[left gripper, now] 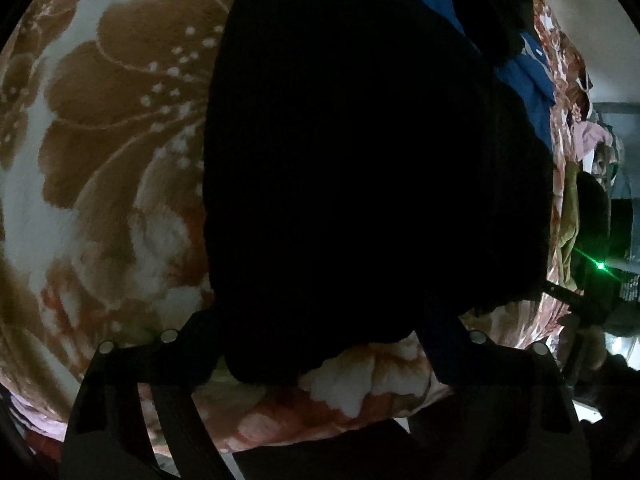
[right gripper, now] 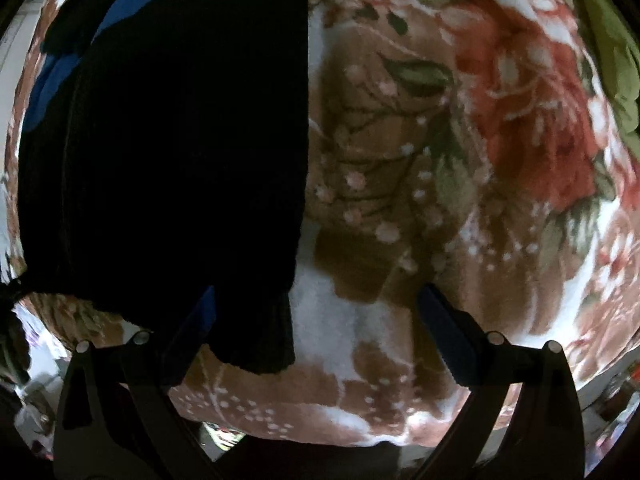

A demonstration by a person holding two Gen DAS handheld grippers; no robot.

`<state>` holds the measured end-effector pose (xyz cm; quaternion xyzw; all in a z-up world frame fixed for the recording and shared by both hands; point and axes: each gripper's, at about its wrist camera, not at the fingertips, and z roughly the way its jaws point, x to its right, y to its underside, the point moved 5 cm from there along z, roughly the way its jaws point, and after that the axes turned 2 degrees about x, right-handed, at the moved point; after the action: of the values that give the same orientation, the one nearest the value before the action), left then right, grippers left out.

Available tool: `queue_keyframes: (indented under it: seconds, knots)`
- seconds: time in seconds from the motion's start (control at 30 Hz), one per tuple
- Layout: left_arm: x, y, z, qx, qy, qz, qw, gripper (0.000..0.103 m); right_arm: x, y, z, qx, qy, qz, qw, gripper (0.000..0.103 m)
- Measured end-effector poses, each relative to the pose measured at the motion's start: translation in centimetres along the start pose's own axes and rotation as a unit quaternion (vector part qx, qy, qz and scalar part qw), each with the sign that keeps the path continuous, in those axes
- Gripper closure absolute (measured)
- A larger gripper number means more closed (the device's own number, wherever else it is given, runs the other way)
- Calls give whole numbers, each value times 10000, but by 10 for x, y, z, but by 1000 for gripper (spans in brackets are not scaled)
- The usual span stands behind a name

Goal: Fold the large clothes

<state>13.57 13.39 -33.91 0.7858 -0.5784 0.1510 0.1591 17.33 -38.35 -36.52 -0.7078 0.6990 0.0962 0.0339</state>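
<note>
A large black garment [left gripper: 360, 160] lies spread on a floral blanket [left gripper: 100, 140]. Its lower edge reaches down between the fingers of my left gripper [left gripper: 320, 332], whose jaws stand wide over the cloth without a visible pinch. In the right wrist view the same black garment [right gripper: 180, 140] fills the left half. Its bottom corner hangs between the fingers of my right gripper [right gripper: 316, 320], close to the left finger [right gripper: 196, 328]. The right finger [right gripper: 444, 328] is over bare blanket [right gripper: 440, 160]. Both grippers point steeply down at the bed.
A blue garment [left gripper: 528, 80] [right gripper: 120, 12] lies under the black one at its far end. Olive-green cloth [right gripper: 612, 52] [left gripper: 568, 232] sits at the blanket's edge, with pink clothes [left gripper: 588, 140] and dark clutter beyond. A green light [left gripper: 600, 266] glows there.
</note>
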Motion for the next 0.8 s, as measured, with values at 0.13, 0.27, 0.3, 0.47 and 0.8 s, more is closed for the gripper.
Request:
queue_keyframes:
  seconds: [0.13,0.27,0.3,0.47,0.8]
  knots:
    - [10,-8,-8,33,168,-29,9998,26,-14,0,0,-65,-289,1,9996,6]
    - [10,-10,-14,92,299,1,9995,26,-17,2,2,-170,-588,194,9979,22]
    - [10,-10,-12,94,296,-15,9995,27,-22,0,1,-169,-595,144,9980,26]
    - [16,-9,-7,131,491,-55,9987,31,-47,-9,-2,-224,-696,64,9973,41]
    - [23,-10,9,-84,693,54,9975,64,-63,-27,16,-548,-1180,568,9899,50]
